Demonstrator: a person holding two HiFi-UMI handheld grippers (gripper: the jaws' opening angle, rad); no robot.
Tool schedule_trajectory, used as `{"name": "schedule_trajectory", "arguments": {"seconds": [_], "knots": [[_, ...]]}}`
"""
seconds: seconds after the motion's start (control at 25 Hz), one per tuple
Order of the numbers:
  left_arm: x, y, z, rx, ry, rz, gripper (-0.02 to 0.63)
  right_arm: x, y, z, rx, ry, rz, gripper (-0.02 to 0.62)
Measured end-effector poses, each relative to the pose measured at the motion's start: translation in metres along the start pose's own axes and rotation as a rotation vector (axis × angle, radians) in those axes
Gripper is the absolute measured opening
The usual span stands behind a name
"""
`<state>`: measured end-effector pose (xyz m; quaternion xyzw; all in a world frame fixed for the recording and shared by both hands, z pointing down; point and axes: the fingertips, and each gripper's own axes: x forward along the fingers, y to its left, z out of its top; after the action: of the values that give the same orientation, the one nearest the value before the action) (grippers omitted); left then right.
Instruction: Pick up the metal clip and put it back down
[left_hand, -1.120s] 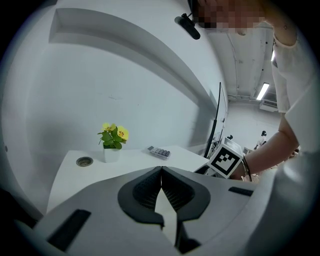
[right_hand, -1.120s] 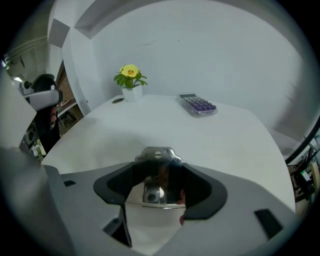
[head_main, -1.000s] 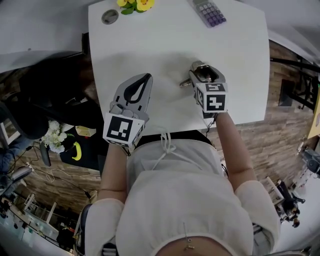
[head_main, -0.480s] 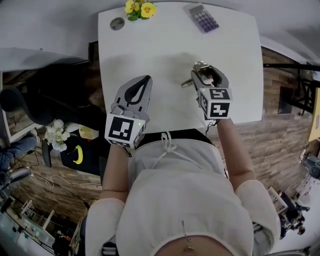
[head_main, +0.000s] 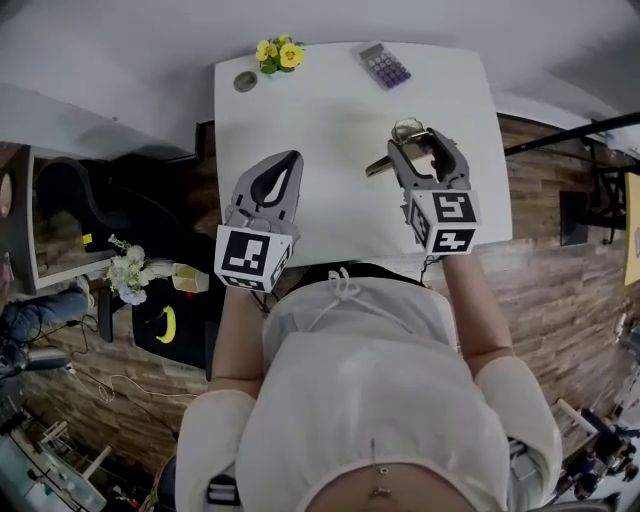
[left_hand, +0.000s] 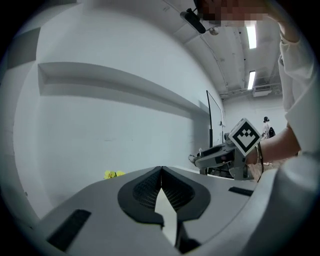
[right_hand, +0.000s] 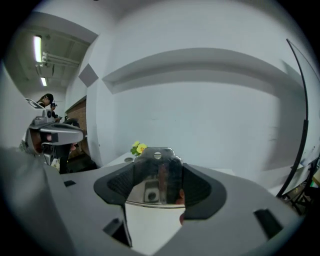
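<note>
The metal clip (right_hand: 157, 167) is clamped between the pads of the right tool (right_hand: 159, 186). Its bright flat face stands upright across the gap and its holed tab rises above the jaw tips. In the head view the metal clip (head_main: 406, 133) is seen at the front of the right tool (head_main: 420, 143), over the right half of the desk (head_main: 330, 120), and it is judged to be clear of the surface. One lever of the clip projects sideways toward the left edge, so its long axis lies across the jaws rather than along them. The put-down is therefore governed by one relation: bare desk lies directly beneath the clip, with nothing between. The yellow flowers (head_main: 278, 53) and the calculator (head_main: 385, 65) are well apart from it, at the far edge. The right tool is aimed at the far edge and pitched slightly downward, with the forearm extended over the near edge. The left tool (left_hand: 161, 171) is closed on nothing, its jaw tips together. The left tool (head_main: 291, 158) is held over the near left part of the desk, well apart from the clip, and is judged to have no part in the placement. A level descent is called for, so that the projecting lever does not touch down first.
</note>
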<state>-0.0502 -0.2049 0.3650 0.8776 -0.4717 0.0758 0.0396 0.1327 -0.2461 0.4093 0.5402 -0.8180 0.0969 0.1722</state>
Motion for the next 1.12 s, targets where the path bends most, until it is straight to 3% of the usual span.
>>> {"name": "schedule_trajectory", "arguments": {"seconds": [0.24,0.48,0.76,1.12], "knots": [[-0.012,-0.018,0.037,0.053,-0.054,0.031,0.018,-0.052,-0.012,0.047,-0.025,-0.162,-0.014,0.291],[-0.021,-0.028,0.060,0.087,-0.091,0.059,0.018,-0.083,-0.017,0.066,-0.049,-0.250,-0.023,0.291],[-0.025,-0.022,0.068,0.066,-0.110,0.095,0.018,-0.085,-0.015,0.069,-0.061,-0.254,-0.013,0.291],[-0.021,-0.021,0.054,0.034,-0.101,0.083,0.018,-0.061,-0.009,0.050,-0.059,-0.185,0.005,0.291]]}}
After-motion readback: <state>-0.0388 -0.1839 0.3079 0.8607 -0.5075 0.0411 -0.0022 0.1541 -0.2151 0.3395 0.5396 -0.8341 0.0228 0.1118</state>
